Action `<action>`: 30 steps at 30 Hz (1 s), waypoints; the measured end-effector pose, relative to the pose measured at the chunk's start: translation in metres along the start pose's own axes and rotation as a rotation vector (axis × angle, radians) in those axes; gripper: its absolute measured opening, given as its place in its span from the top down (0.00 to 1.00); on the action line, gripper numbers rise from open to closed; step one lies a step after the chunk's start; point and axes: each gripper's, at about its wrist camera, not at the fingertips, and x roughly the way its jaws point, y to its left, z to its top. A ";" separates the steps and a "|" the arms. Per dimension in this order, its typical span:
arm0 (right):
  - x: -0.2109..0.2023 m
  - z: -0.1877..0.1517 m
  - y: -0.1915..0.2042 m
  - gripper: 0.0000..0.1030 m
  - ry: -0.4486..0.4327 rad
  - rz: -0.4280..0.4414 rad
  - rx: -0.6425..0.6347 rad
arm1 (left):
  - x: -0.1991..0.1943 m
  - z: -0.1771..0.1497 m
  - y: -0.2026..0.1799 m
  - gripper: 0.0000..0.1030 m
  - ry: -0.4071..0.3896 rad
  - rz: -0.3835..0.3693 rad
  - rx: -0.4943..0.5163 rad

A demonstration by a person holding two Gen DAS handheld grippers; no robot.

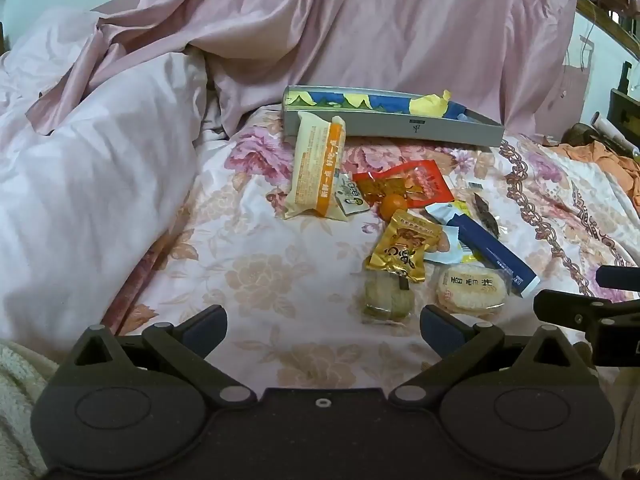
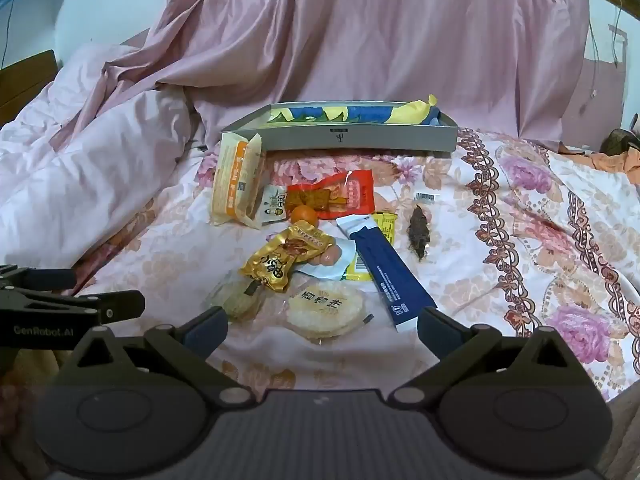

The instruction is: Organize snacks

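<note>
Left wrist view. Left gripper [image 1: 323, 326] hangs over the floral bedsheet [image 1: 256, 248], jaws spread wide, nothing between them. Landmark: grey box [image 1: 394, 128], open-topped, lying at the far side of the sheet against the pink drape [image 1: 360, 28]; it holds a blue-and-yellow wrapper, so it reads as the likely bin for the snacks. All snacks lie loose on the near side of the box. Long orange-and-cream pack [image 1: 318, 170] leans with its top touching the box's front wall. Red packet [image 1: 404, 186] and a small orange [image 1: 392, 205] sit nearer the camera than that. Gold packet [image 1: 404, 250] overlaps a pale round cake [image 1: 386, 296]; a rice cracker [image 1: 472, 289] lies beside it, both closest to the gripper and farthest from the box. Blue stick pack [image 1: 494, 254] runs diagonally on the right of the pile. Right gripper's arm enters at the right edge.

Right wrist view. Right gripper [image 2: 322, 326] also open wide and empty, aimed so the rice cracker [image 2: 326, 310] sits just ahead between its fingers; probably the first pick. Blue stick pack [image 2: 390, 276] ends near the right finger. A dark brown item [image 2: 418, 232] lies apart on the right of the pile; too blurred to identify. Box [image 2: 352, 136] straight ahead beyond the pile. No loose snack sorted yet.
</note>
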 end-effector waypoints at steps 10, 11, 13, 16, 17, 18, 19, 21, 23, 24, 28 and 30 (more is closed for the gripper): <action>0.001 0.000 -0.001 0.00 0.006 0.002 0.005 | 0.000 0.000 0.000 0.01 0.002 -0.005 -0.004; 0.001 0.000 -0.001 0.00 0.006 0.003 0.005 | 0.000 0.000 0.000 0.01 0.002 -0.005 -0.004; 0.001 0.000 -0.001 0.00 0.006 0.003 0.005 | 0.000 0.000 0.000 0.01 0.002 -0.005 -0.005; 0.001 0.000 -0.001 0.00 0.007 0.003 0.006 | 0.000 0.000 0.000 0.01 0.003 -0.007 -0.004; 0.001 0.000 0.000 0.00 0.007 0.003 0.005 | 0.000 0.000 0.000 0.01 0.005 -0.009 -0.003; 0.001 0.000 0.000 0.00 0.008 0.004 0.006 | 0.000 0.000 0.000 0.01 0.006 -0.009 -0.001; 0.001 0.000 0.000 0.00 0.009 0.004 0.006 | 0.000 0.000 -0.001 0.01 0.007 -0.008 0.000; 0.000 0.003 0.000 0.00 0.012 0.005 0.005 | 0.000 0.000 -0.001 0.01 0.006 -0.009 -0.001; 0.003 0.000 -0.001 0.00 0.014 0.007 0.005 | 0.001 0.000 -0.001 0.01 0.007 -0.008 -0.002; 0.003 -0.001 -0.001 0.00 0.014 0.008 0.004 | 0.002 0.000 0.000 0.01 0.007 -0.008 -0.002; 0.003 -0.001 -0.001 0.00 0.016 0.009 0.006 | 0.002 0.000 0.000 0.01 0.008 -0.008 -0.002; 0.003 -0.001 -0.001 0.00 0.018 0.010 0.008 | 0.002 0.000 0.000 0.01 0.008 -0.008 -0.001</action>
